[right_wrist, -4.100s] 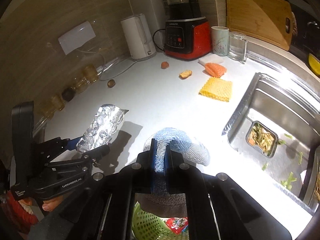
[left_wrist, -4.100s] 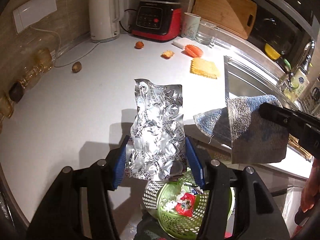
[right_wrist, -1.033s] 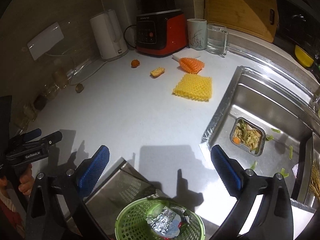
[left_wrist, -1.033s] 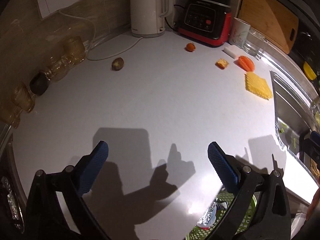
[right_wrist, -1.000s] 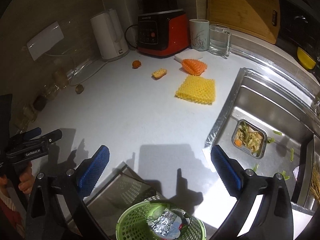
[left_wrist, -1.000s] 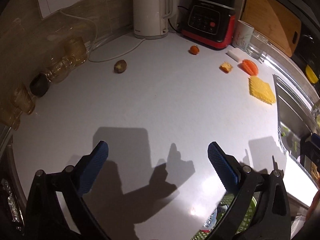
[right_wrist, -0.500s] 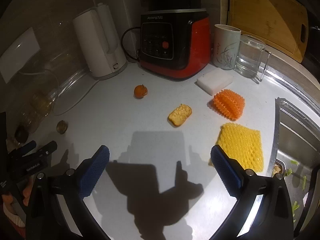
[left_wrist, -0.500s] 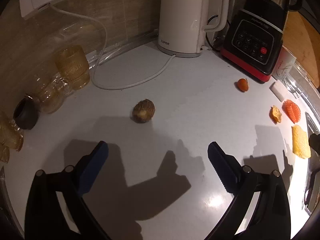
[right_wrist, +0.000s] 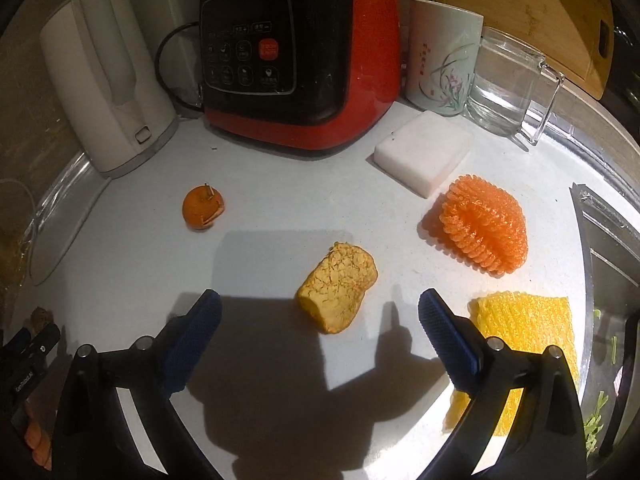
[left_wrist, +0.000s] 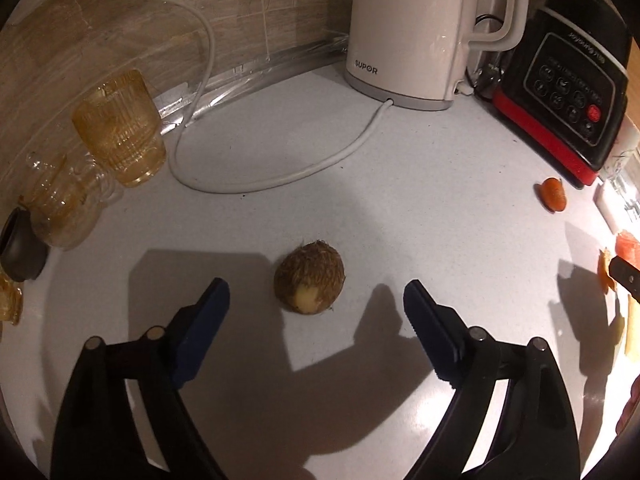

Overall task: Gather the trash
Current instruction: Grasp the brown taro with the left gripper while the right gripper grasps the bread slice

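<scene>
My left gripper (left_wrist: 316, 300) is open and empty, low over the white counter, with a brown hairy fruit scrap (left_wrist: 309, 282) lying between and just ahead of its blue fingertips. My right gripper (right_wrist: 320, 312) is open and empty, with a yellow-orange peel piece (right_wrist: 337, 292) lying between its fingertips. A small orange peel (right_wrist: 202, 211) lies further left; it also shows in the left wrist view (left_wrist: 552, 194). The left gripper shows at the right wrist view's left edge (right_wrist: 28, 344).
A white kettle (left_wrist: 416, 28) with its cord (left_wrist: 280, 176), a red-black blender base (right_wrist: 296, 60), amber glasses (left_wrist: 120, 144), a mug (right_wrist: 442, 60), a glass jug (right_wrist: 508, 84), a white sponge (right_wrist: 422, 152), orange (right_wrist: 478, 228) and yellow (right_wrist: 524, 332) foam nets. The sink edge (right_wrist: 604, 232) lies right.
Both grippers have moved forward over the counter, away from the green basket. The left now frames the brown scrap, the right frames the yellow-orange peel. Both stay open.
</scene>
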Tool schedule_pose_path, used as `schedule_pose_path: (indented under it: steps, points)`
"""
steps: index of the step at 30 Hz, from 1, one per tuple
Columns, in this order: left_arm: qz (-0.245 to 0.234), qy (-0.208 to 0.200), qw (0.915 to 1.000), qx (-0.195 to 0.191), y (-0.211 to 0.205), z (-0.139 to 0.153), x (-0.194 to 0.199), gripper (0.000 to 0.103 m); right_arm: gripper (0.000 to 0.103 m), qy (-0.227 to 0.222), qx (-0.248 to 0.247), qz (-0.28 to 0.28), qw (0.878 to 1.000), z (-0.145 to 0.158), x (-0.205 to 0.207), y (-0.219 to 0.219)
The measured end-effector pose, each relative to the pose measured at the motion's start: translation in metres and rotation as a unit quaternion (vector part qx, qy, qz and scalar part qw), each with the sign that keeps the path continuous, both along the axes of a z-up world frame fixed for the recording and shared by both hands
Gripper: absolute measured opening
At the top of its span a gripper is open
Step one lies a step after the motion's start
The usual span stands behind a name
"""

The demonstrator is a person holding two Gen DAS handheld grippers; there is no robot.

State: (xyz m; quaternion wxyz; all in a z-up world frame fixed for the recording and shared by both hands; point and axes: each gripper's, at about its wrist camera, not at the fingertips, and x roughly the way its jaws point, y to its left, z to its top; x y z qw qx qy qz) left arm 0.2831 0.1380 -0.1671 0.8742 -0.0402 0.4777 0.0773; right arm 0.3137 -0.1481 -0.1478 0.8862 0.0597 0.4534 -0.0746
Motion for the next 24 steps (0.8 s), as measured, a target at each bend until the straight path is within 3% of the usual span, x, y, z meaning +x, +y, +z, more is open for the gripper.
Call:
schedule_pose_path:
  steps: [4, 6, 7, 9, 11, 15, 24]
  points:
    - [-0.002, 0.007, 1.0, -0.005, -0.001, -0.006, 0.005, 0.075, 0.082, 0.012, -0.007, -0.002, 1.0, -0.009, 0.011, 0.0]
    - [-0.003, 0.002, 0.9999, -0.01, -0.001, -0.005, 0.006, 0.065, 0.061, 0.024, -0.004, 0.0, 1.0, -0.014, 0.016, 0.0]
    - [-0.005, 0.001, 0.9999, -0.01, -0.002, -0.005, 0.008, 0.061, 0.057, 0.026, -0.006, -0.002, 1.0, -0.015, 0.016, -0.001]
    - [-0.008, -0.001, 0.9999, -0.012, -0.003, -0.004, 0.01, 0.042, 0.029, 0.023, -0.015, -0.001, 1.0, -0.014, 0.017, 0.0]
    - [-0.016, 0.0, 0.9997, -0.016, -0.004, -0.003, 0.012, 0.035, 0.025, 0.025, -0.009, 0.003, 1.0, -0.012, 0.018, 0.0]
    - [-0.02, -0.004, 0.9997, -0.015, -0.005, -0.003, 0.01, 0.035, 0.013, 0.02, -0.013, 0.011, 1.0, -0.008, 0.017, 0.001]
    - [-0.032, -0.012, 0.9992, -0.024, -0.016, 0.009, -0.001, 0.035, 0.01, 0.019, 0.015, 0.018, 1.0, 0.001, 0.005, -0.002]
